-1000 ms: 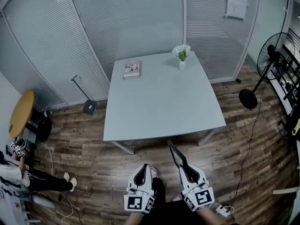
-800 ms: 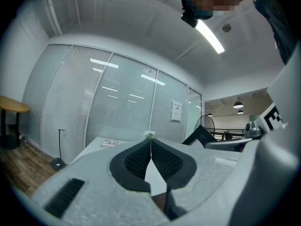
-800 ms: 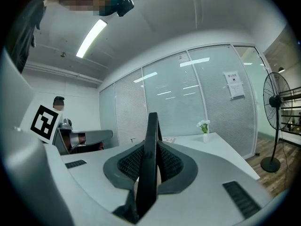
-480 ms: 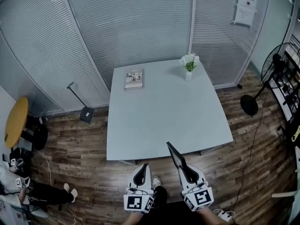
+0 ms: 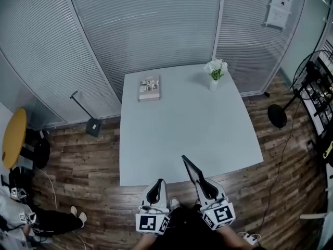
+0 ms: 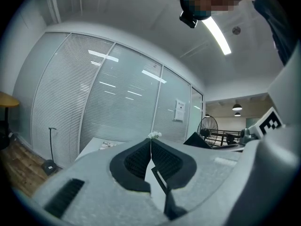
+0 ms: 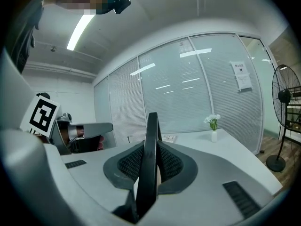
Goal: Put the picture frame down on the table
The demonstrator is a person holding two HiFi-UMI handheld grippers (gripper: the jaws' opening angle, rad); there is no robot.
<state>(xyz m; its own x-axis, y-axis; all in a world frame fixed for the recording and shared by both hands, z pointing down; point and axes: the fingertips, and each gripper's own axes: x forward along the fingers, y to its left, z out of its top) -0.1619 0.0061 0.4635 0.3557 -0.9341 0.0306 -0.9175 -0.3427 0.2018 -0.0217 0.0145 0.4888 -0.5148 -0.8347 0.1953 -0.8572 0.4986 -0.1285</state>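
Observation:
My right gripper (image 5: 204,185) is shut on a dark picture frame (image 5: 190,169), which sticks up and forward over the near edge of the pale table (image 5: 187,129). Seen edge-on in the right gripper view, the picture frame (image 7: 150,164) stands between the closed jaws of my right gripper (image 7: 151,161). My left gripper (image 5: 156,187) is shut with nothing in it, just short of the table's near edge; the left gripper view shows the left gripper (image 6: 150,157) with its pads pressed together.
A book (image 5: 149,87) lies at the table's far left, and a small vase of white flowers (image 5: 215,72) stands at the far right. Behind the table are blinds-covered glass walls. A standing fan (image 5: 296,92) is at right, a floor lamp (image 5: 86,111) at left, and a seated person (image 5: 26,217) at lower left.
The view has moved forward: the table now lies closer beneath both grippers. The frame's tip now reaches over the table's near edge. Both grippers stay shut.

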